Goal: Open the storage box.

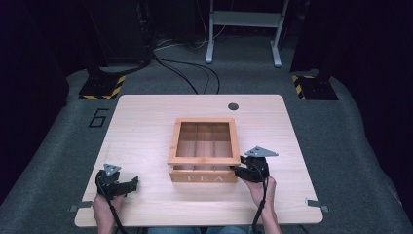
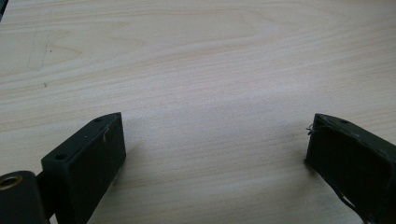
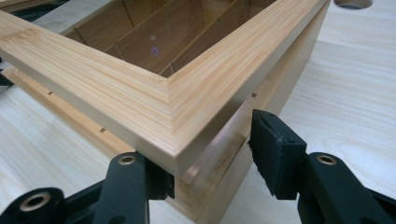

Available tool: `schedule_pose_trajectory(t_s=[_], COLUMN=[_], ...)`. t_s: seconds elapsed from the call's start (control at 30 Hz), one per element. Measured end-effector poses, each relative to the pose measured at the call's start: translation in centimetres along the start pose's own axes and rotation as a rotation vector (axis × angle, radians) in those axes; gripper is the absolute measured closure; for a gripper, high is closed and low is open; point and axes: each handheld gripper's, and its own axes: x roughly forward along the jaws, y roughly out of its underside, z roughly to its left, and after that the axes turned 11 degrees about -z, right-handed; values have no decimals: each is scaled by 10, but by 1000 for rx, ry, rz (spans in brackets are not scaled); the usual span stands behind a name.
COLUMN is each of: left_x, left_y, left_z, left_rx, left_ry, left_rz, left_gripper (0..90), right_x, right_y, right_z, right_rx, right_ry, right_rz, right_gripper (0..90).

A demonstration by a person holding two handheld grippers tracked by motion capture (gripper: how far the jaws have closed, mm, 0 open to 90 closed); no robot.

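A wooden tea box [image 1: 203, 178] marked TEA stands at the middle of the table [image 1: 146, 122]. Its glass-paned lid frame [image 1: 203, 160] sits slightly raised and shifted over the base, and dividers show through the pane. My right gripper [image 1: 236, 171] is open at the box's front right corner. In the right gripper view, one jaw of the right gripper [image 3: 212, 158] sits under the lid's overhanging corner [image 3: 140, 93] and the other stands just off the box's side. My left gripper [image 1: 134, 183] rests open on bare table near the front left. Nothing lies between the jaws of the left gripper [image 2: 215, 144].
A round cable hole [image 1: 233, 106] lies near the table's back edge. Metal clips [image 1: 316, 203] stick out at the front corners. Beyond the table are floor cables [image 1: 195, 73], a white frame's legs [image 1: 243, 19] and yellow-black striped stand bases [image 1: 102, 87].
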Motion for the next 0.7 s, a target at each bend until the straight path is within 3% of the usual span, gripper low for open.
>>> schedule_pose_trajectory(t_s=[0.5, 0.63, 0.7], left_x=[0, 0, 0], left_y=[0, 0, 0], left_z=[0, 0, 0], left_rx=[1, 2, 2], left_ry=[0, 1, 1], left_rz=[-1, -2, -2], left_gripper=[48, 50, 50], right_x=[-15, -14, -14], right_y=[8, 12, 16], right_z=[2, 1, 2], right_rx=[28, 19, 32], right_ry=[-25, -38, -45], right_rz=[46, 127, 136], right_gripper=[455, 416, 421])
